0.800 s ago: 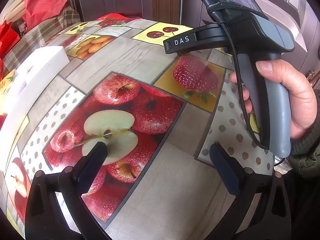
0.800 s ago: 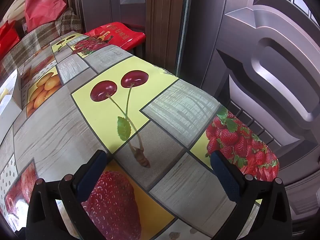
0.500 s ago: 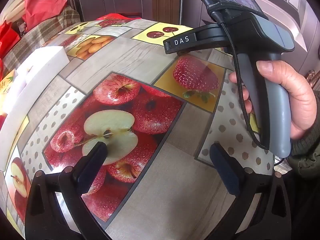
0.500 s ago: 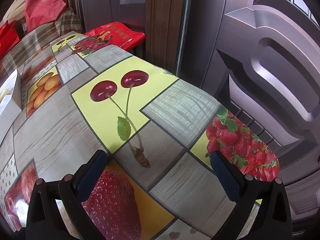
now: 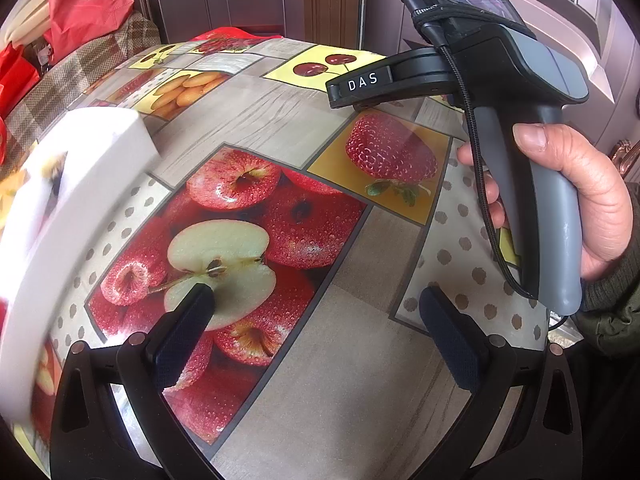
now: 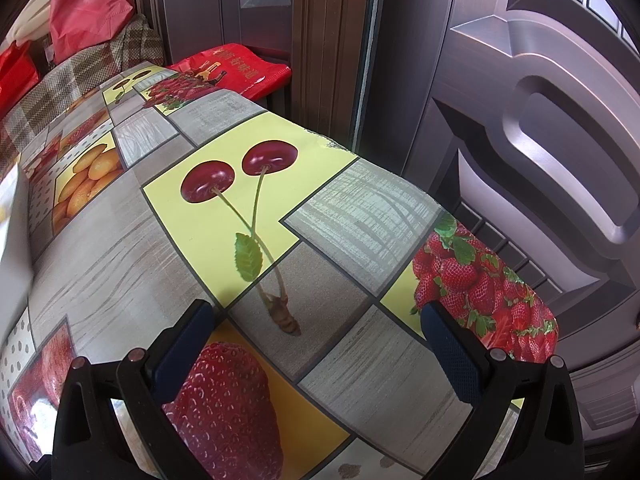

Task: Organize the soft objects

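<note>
Counter (image 5: pixel 248 116): covered by a fruit-print cloth.
Left tongs (image 5: pixel 316 312): released, jaws spread wide, nothing between them, above the printed apples.
Right tongs (image 6: pixel 316 320): released, empty, over the printed cherry stem; in the left view, a hand (image 5: pixel 580 200) holds their grey handle at far right.
White box (image 5: pixel 68 208): blurred, at the counter's left edge; contents cannot be told.
Red bag (image 6: pixel 236 68): beyond the far edge.
</note>
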Available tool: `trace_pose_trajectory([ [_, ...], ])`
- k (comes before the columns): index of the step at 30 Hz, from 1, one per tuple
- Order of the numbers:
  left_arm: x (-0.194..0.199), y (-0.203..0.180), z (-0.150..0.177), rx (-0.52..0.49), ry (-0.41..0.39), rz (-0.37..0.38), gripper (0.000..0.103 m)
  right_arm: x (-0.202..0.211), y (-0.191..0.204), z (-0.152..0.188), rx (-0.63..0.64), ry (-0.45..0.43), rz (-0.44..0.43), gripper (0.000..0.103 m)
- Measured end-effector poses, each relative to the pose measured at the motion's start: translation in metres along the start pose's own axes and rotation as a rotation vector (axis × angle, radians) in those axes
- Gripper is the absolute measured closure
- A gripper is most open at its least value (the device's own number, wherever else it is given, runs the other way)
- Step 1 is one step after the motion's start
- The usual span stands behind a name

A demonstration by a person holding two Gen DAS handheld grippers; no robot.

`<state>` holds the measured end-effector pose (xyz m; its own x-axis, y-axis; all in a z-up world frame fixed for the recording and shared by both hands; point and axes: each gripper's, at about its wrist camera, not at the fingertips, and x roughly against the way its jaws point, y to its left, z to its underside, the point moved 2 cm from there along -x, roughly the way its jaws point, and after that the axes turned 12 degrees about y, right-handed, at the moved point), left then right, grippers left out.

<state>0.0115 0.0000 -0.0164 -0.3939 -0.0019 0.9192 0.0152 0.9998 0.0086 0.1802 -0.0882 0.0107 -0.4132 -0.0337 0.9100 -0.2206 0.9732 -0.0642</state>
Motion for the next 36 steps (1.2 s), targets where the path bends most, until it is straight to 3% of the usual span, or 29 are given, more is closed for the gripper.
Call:
trace_pose_trajectory([
  [36, 0.000, -0.003, 0.000, -0.011, -0.001, 0.003, 0.001, -0.005, 0.015, -0.006, 0.022, -0.015, 0.002, 0.000],
])
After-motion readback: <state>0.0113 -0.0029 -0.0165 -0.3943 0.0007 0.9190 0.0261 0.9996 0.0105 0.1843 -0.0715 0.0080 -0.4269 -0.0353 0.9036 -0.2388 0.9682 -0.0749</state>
